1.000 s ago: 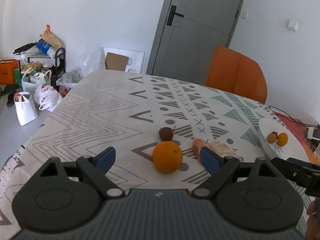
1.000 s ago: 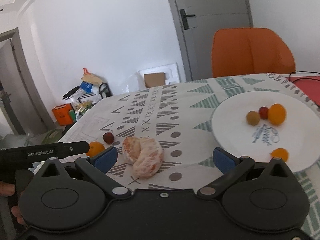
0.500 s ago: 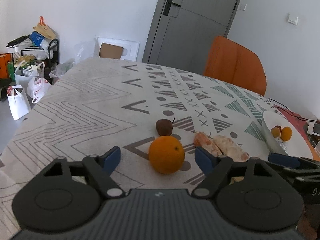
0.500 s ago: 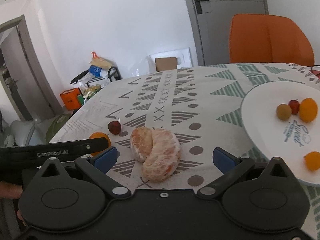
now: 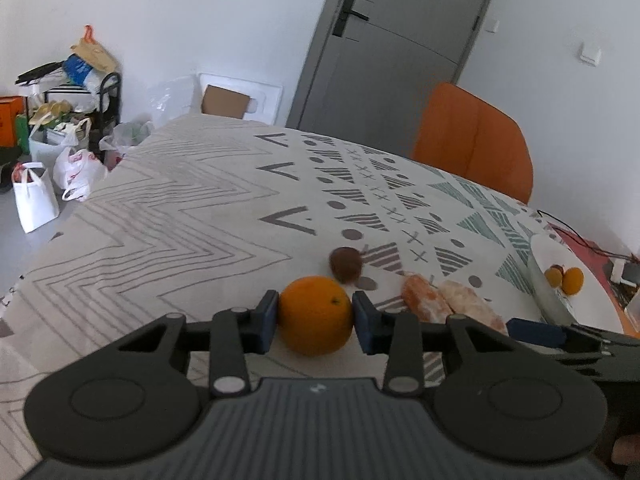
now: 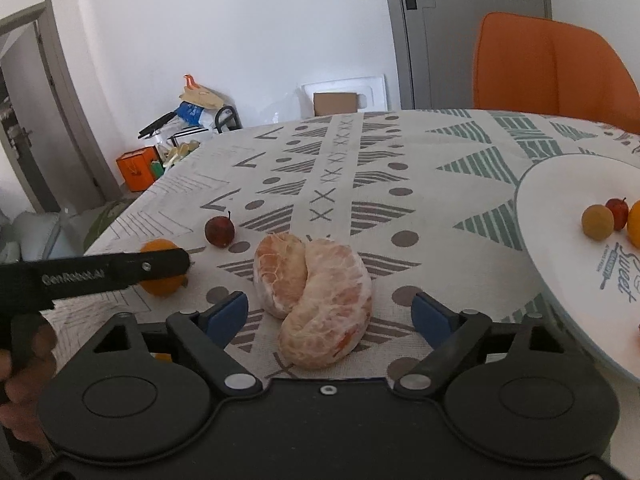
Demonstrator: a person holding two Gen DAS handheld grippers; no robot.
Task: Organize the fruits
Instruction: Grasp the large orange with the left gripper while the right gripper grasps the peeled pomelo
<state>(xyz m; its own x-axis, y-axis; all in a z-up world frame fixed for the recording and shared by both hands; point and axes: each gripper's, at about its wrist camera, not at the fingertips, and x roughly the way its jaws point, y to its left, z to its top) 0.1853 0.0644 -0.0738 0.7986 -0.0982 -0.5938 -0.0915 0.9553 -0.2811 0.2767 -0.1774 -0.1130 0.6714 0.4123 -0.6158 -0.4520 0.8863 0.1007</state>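
Where tablecloth (image 5: 168, 216) ends, door (image 5: 384, 52); orange chair (image 5: 476, 140)

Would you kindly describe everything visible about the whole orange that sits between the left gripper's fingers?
The orange is round, bright orange, unpeeled, with finely dimpled skin and a small dark navel spot facing the camera. It rests on the patterned tablecloth, and the left gripper has its blue pads pressed against both sides. A small dark red fruit lies just behind it, apart; peeled citrus halves lie to its right.

Orange chair (image 5: 476, 140) — grey door (image 5: 384, 40).
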